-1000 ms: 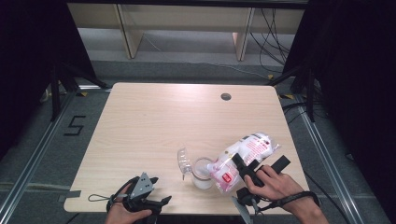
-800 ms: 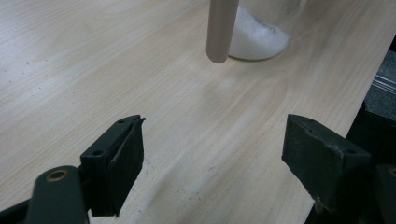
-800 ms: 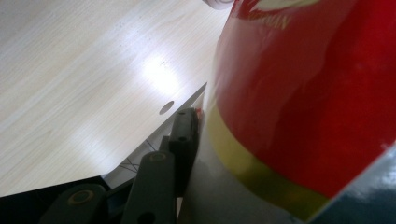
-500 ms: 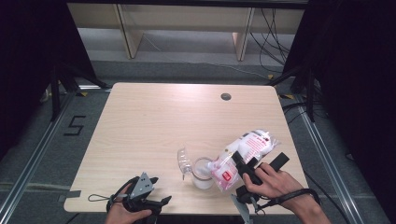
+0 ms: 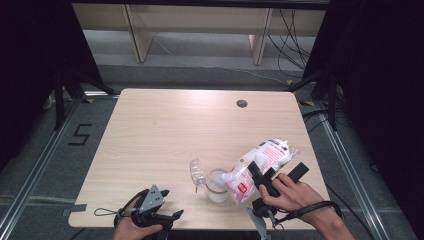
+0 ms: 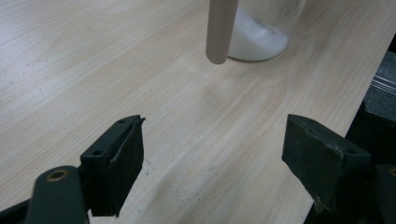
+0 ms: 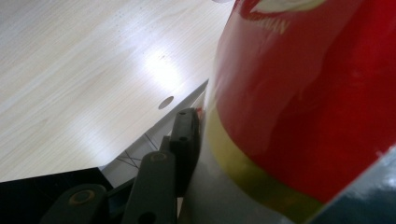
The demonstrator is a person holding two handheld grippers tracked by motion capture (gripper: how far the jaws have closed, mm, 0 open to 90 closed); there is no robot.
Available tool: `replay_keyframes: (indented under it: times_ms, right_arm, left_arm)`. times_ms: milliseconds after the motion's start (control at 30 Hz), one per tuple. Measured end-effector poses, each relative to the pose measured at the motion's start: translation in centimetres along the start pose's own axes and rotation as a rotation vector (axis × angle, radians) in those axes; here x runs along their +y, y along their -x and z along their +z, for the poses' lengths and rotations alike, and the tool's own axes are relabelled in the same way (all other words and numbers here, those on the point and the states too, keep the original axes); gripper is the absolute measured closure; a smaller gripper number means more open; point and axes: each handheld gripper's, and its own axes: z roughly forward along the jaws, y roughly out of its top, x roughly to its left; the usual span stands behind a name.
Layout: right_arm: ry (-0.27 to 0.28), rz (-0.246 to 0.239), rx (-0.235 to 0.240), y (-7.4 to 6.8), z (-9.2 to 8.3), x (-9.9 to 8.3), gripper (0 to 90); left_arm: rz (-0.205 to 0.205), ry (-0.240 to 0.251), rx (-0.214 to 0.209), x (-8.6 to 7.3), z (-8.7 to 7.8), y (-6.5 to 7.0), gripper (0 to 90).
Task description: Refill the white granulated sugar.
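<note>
A clear bag of white powder with red print (image 5: pixel 260 162) hangs tilted, its low end over a clear cup (image 5: pixel 217 186) with white powder in the bottom. My right gripper (image 5: pixel 277 173) is shut on the bag's middle. In the right gripper view the bag's red and yellow film (image 7: pixel 303 93) presses against one black finger (image 7: pixel 187 135); the other finger is hidden behind the bag. My left gripper (image 5: pixel 171 203) rests at the table's front left edge, open with nothing between its jaws. From the left gripper (image 6: pixel 215 154), the cup (image 6: pixel 259 39) stands ahead on the wood.
A clear plastic piece (image 5: pixel 196 172) lies beside the cup on its left. A pale rod (image 6: pixel 219 32) hangs in front of the cup in the left gripper view. The wooden table (image 5: pixel 165 130) has a small round hole (image 5: pixel 242 103) near its far edge.
</note>
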Motion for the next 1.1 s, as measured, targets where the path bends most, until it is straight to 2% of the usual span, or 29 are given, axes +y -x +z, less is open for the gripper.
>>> replay_keyframes:
  times_ms: [167,300,333,433,500,533,600,633,733,800,867,933,967,1000,1033,1067,1100]
  right_arm:
    - [-0.003,-0.019,0.002,0.1,0.0,0.0,69.0]
    - [-0.006,0.002,0.002,-0.1,-0.1,0.0,69.4]
    - [-0.004,-0.009,0.001,0.0,0.0,-0.1,69.6]
    - [-0.011,0.001,0.007,-0.2,-0.1,-0.1,70.0]
    - [-0.009,-0.007,0.008,-0.1,-0.1,-0.1,70.3]
    - [-0.008,-0.028,0.004,0.0,-0.2,-0.2,70.8]
    - [-0.008,0.005,0.013,-0.3,-0.1,-0.1,71.1]
    - [0.000,0.025,0.009,-0.4,-0.1,-0.1,71.3]
    - [0.004,0.024,0.014,-0.4,0.0,-0.1,71.5]
    - [0.011,0.043,0.011,-0.4,0.1,-0.2,71.5]
    - [0.025,0.031,0.010,-0.4,0.1,-0.2,71.6]
    - [0.006,0.080,0.019,-0.8,0.0,-0.3,71.6]
    - [0.006,0.080,0.019,-0.8,0.0,-0.3,71.6]
    - [0.012,0.099,0.016,-0.8,-0.1,-0.5,71.7]
    - [0.011,0.126,0.019,-0.9,-0.2,-0.5,71.7]
    - [0.027,0.105,0.009,-0.8,-0.1,-0.6,71.8]
    - [0.018,0.134,0.001,-1.0,-0.2,-0.6,71.9]
  left_arm:
    - [-0.001,-0.004,-0.004,0.0,0.0,0.0,20.3]
    - [-0.001,-0.004,-0.004,0.0,0.0,0.0,20.3]
    - [-0.037,0.009,0.000,-0.1,0.1,0.2,20.3]
    - [-0.030,-0.005,-0.004,0.0,0.0,0.2,20.3]
    - [-0.039,0.005,-0.003,-0.1,0.1,0.2,20.3]
    - [-0.039,0.009,0.000,-0.1,0.1,0.2,20.3]
    - [0.000,-0.004,-0.003,0.0,0.0,0.0,20.3]
    - [0.000,-0.005,-0.003,0.0,0.0,0.0,20.3]
    - [-0.003,0.006,-0.004,0.0,0.0,0.0,20.3]
    - [-0.003,0.006,-0.005,0.0,0.0,0.0,20.3]
    - [0.001,-0.008,-0.006,0.0,-0.1,-0.1,20.3]
    - [0.000,-0.005,-0.003,0.0,0.0,0.0,20.3]
    - [0.000,-0.005,-0.003,0.0,0.0,0.0,20.4]
    - [-0.046,0.015,-0.004,-0.1,0.1,0.3,20.4]
    - [-0.008,0.000,-0.001,0.0,0.0,0.1,20.4]
    - [0.001,-0.001,0.001,0.0,0.0,0.0,20.4]
    - [0.001,-0.005,-0.003,0.0,0.0,0.0,20.4]
